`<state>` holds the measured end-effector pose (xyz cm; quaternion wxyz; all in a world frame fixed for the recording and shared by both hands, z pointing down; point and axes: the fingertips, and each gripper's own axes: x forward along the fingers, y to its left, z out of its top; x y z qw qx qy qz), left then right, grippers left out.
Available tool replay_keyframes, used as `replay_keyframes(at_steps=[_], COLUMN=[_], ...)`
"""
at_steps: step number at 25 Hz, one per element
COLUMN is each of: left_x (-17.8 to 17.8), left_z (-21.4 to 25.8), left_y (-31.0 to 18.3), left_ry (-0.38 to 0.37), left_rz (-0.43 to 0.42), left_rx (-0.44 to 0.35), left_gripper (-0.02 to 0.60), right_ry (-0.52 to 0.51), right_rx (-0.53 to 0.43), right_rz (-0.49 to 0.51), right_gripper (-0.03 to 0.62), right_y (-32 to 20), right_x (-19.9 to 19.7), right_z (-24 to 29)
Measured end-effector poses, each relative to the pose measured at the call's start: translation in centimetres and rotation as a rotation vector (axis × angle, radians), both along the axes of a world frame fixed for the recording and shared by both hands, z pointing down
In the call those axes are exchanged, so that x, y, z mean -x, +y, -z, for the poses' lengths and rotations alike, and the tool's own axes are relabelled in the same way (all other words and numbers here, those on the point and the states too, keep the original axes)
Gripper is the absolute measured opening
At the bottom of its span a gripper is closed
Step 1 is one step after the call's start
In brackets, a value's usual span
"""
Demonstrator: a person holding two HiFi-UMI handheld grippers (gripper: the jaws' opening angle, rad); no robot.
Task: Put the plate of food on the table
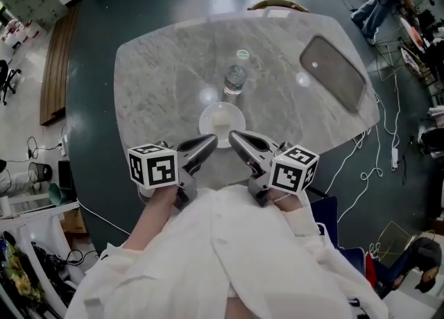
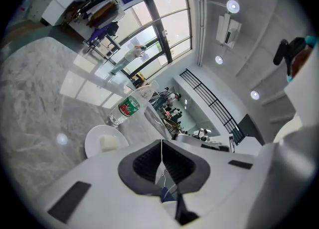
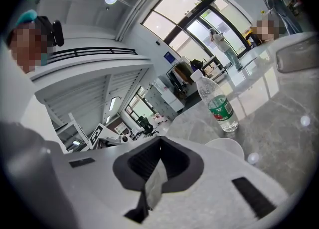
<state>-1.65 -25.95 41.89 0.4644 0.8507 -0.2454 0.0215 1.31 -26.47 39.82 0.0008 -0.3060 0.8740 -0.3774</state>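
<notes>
Locate the plate (image 1: pixel 208 112) flat on the grey marble desk (image 1: pixel 159 89), close to the edge nearest the person, with a pale block of food (image 1: pixel 222 125) at its centre. Find a clear water bottle (image 1: pixel 235 80) with a green label upright just behind the plate. Find a dark rectangular mat (image 1: pixel 333 73) well apart, toward the far right corner.

Note the left claw (image 1: pixel 210 143) clenched, pads pressed together along a thin seam, nothing between them. Note the right claw (image 1: pixel 234 137) likewise clenched and empty. Observe both tips angled inward at the near rim of the plate, left tip at its left side, right tip at its right. Treat contact with the rim as undetermined. In both gripper views, see the plate beyond and beside the jaws, not between them.
</notes>
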Motion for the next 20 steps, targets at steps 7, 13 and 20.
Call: replay_keyframes(at_steps=[7, 13, 20], left_x=[-0.12, -0.24, -0.12], left_z=[-0.34, -0.50, -0.64], left_y=[0.19, 0.35, -0.01], left_ry=[-0.016, -0.021, -0.022], left_rz=[-0.002, -0.025, -0.027], left_rx=[-0.004, 0.004, 0.012], left_gripper=[0.018, 0.018, 0.018], right_ry=[-0.001, 0.003, 0.011], right_rx=[0.011, 0.017, 0.019], right_rz=[0.001, 0.002, 0.002], right_gripper=[0.003, 0.003, 0.002], right_y=[0.07, 0.00, -0.37], right_x=[-0.32, -0.02, 0.04], right_z=[-0.36, -0.50, -0.62])
